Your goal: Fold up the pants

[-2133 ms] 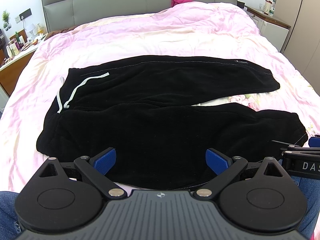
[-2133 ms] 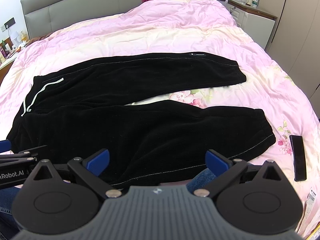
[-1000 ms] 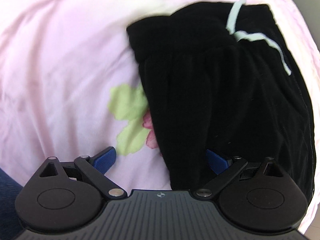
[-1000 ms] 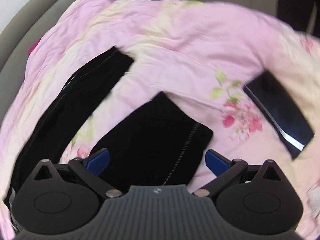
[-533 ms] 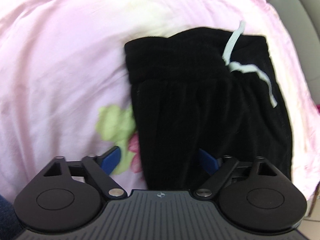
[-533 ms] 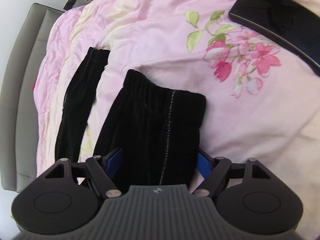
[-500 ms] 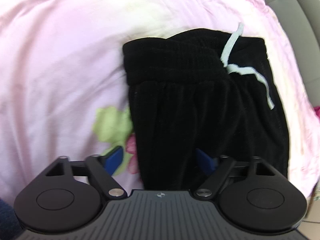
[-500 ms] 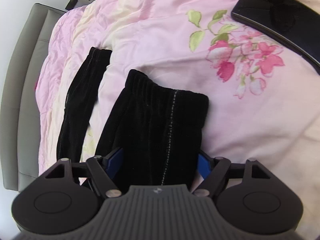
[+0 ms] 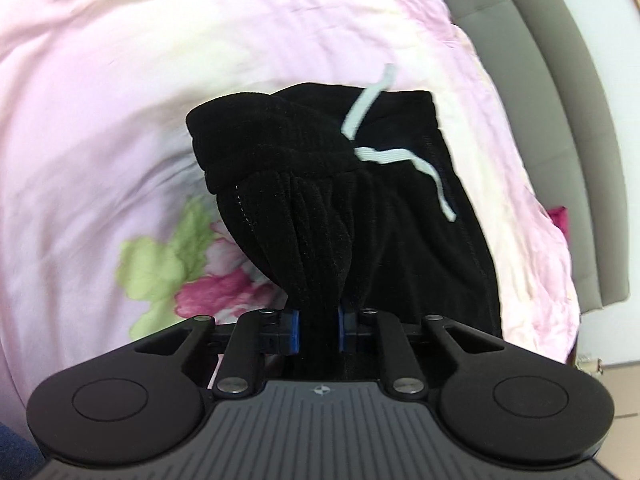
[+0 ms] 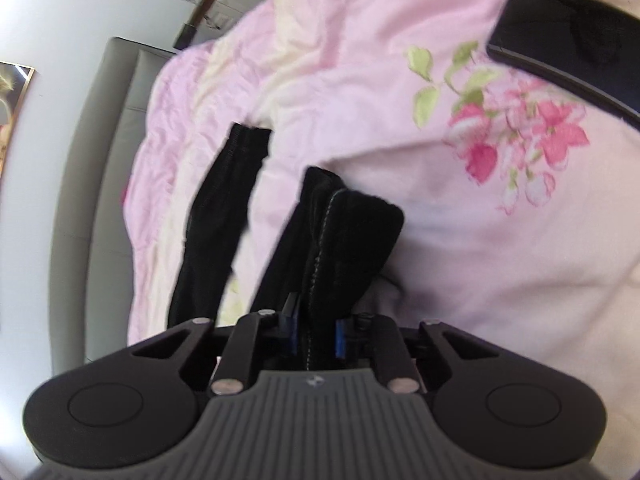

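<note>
The black pants (image 9: 360,208) lie on the pink duvet (image 9: 100,120), bare cover spreading leftward and the grey headboard (image 9: 560,100) beyond. The left gripper (image 9: 318,330) pinches bunched waist fabric; the right gripper (image 10: 316,334) clamps a gathered leg cuff near a black phone (image 10: 568,36).

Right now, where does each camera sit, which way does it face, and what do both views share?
Left wrist: sits on the left gripper, faces along its fingers at the waistband and drawstring; its fingers show.
Right wrist: sits on the right gripper, faces the leg cuff; its fingers show.
Shared: black pants, pink duvet, grey headboard.
</note>
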A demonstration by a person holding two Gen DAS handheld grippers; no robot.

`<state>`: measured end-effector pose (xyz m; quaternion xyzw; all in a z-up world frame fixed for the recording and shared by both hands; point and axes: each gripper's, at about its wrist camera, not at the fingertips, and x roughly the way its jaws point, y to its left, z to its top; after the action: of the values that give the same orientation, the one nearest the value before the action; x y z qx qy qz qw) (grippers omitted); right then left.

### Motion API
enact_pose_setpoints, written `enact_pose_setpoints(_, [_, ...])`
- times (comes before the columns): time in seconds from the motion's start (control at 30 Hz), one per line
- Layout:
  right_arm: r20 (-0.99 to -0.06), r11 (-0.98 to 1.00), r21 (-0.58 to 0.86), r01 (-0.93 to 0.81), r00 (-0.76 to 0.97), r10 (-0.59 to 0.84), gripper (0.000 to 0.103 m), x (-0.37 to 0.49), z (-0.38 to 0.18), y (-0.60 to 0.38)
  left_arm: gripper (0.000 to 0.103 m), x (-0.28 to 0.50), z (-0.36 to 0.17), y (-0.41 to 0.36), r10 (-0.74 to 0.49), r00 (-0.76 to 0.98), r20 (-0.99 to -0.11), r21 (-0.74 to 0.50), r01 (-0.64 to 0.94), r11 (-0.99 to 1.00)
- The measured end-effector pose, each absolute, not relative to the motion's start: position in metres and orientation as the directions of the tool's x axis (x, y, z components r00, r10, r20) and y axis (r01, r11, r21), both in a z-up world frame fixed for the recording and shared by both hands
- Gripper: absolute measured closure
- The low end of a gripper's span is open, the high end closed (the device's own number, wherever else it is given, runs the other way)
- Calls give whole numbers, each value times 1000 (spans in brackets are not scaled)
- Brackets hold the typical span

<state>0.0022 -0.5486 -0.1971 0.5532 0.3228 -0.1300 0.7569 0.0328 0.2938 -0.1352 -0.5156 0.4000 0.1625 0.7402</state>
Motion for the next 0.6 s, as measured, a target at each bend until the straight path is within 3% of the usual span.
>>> enact_pose_setpoints(0.17, [-622, 342, 764, 547, 765, 166, 94, 7, -186, -551, 86, 37, -135, 304, -213, 619, -756, -649, -666, 367])
enact_pose_setpoints(0.5, [-531, 272, 832, 483, 835, 144, 98, 25, -156, -557, 87, 76, -101, 299, -219, 653, -725, -669, -592, 449])
enact_pose_setpoints(0.6, [-575, 322, 797, 511, 805, 147, 99, 36, -152, -554, 87, 82, -107, 294, -220, 635, -740, -650, -592, 476])
